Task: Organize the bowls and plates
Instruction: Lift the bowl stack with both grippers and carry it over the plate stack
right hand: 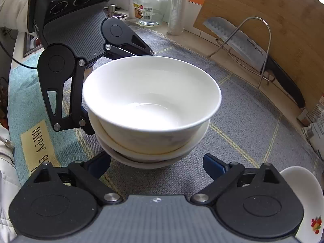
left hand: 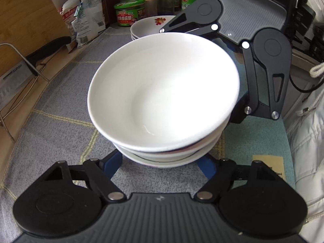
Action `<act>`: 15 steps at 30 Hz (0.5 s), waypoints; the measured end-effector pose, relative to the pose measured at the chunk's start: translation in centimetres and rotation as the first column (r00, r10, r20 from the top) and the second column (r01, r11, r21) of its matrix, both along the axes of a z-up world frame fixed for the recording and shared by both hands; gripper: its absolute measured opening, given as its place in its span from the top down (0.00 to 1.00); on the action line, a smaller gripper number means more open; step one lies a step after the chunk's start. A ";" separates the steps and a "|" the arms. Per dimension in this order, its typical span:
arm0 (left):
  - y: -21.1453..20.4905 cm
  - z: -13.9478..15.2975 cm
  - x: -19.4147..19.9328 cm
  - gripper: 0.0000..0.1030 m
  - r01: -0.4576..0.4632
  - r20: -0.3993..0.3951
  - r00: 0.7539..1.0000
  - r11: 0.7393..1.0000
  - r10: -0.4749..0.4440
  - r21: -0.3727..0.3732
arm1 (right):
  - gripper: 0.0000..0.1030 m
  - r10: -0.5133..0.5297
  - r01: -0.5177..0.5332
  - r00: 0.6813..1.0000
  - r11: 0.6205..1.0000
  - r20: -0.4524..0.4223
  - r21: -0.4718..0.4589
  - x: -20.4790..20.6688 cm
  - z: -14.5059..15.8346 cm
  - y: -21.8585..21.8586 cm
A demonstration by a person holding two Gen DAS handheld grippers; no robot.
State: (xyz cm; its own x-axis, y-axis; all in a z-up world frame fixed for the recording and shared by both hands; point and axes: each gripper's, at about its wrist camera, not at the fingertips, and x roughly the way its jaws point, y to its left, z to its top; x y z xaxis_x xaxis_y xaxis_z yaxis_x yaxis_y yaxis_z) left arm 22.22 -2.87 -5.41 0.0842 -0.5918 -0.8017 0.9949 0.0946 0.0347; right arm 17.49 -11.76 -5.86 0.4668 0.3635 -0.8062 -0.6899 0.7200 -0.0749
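A stack of white bowls (left hand: 162, 93) stands on the grey checked cloth (left hand: 60, 111), with the deepest bowl on top. My left gripper (left hand: 162, 162) reaches in from the near side, and its blue fingertips (left hand: 113, 162) lie against the lowest bowl on both sides, their ends hidden under its rim. In the right wrist view the same bowl stack (right hand: 149, 105) sits ahead of my right gripper (right hand: 158, 166). One blue right fingertip (right hand: 214, 166) stands apart from the stack with cloth showing between; the other is partly under the rim. The two grippers face each other across the stack.
A pile of fruit-patterned plates (left hand: 149, 25) sits beyond the stack, also seen as plates (right hand: 303, 202) beside my right gripper. A knife on a wire rack (right hand: 253, 46) leans on a cutting board (right hand: 273, 20). Jars (left hand: 129, 12) and bags line the back wall. A white jacket (left hand: 307, 141) is at the right.
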 end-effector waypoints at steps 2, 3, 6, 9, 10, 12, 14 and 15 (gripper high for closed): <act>-0.2 0.0 0.0 0.27 0.024 0.002 1.000 1.000 -0.024 0.004 | 0.15 0.024 -0.024 1.000 1.000 -0.003 -0.009 0.1 0.2 0.3; -0.2 0.0 0.0 0.28 0.028 0.002 1.000 1.000 -0.028 0.006 | 0.17 0.031 -0.031 1.000 0.999 -0.006 -0.010 0.2 0.3 0.4; -0.2 0.1 0.0 0.29 0.035 0.001 0.999 0.999 -0.035 0.007 | 0.18 0.043 -0.043 0.999 0.999 -0.013 -0.015 0.3 0.6 0.6; 0.0 0.2 0.1 0.29 0.046 -0.004 0.999 0.999 -0.045 0.002 | 0.18 0.048 -0.048 0.999 0.999 -0.021 -0.017 0.5 0.9 0.5; -0.1 0.2 0.3 0.29 0.047 -0.011 0.999 0.999 -0.047 0.003 | 0.18 0.049 -0.050 0.999 0.999 -0.023 -0.019 0.6 0.9 0.5; -0.2 0.2 0.4 0.29 0.051 -0.018 0.999 0.999 -0.051 0.005 | 0.18 0.049 -0.049 0.998 0.999 -0.029 -0.023 0.6 0.9 0.5; -0.3 0.3 0.4 0.29 0.057 -0.016 0.998 0.998 -0.057 0.011 | 0.18 0.045 -0.046 0.998 0.999 -0.031 -0.027 0.7 0.9 0.6; -0.3 0.3 0.3 0.29 0.056 -0.018 0.998 0.998 -0.055 0.014 | 0.19 0.042 -0.043 0.999 0.999 -0.033 -0.027 0.8 0.9 0.6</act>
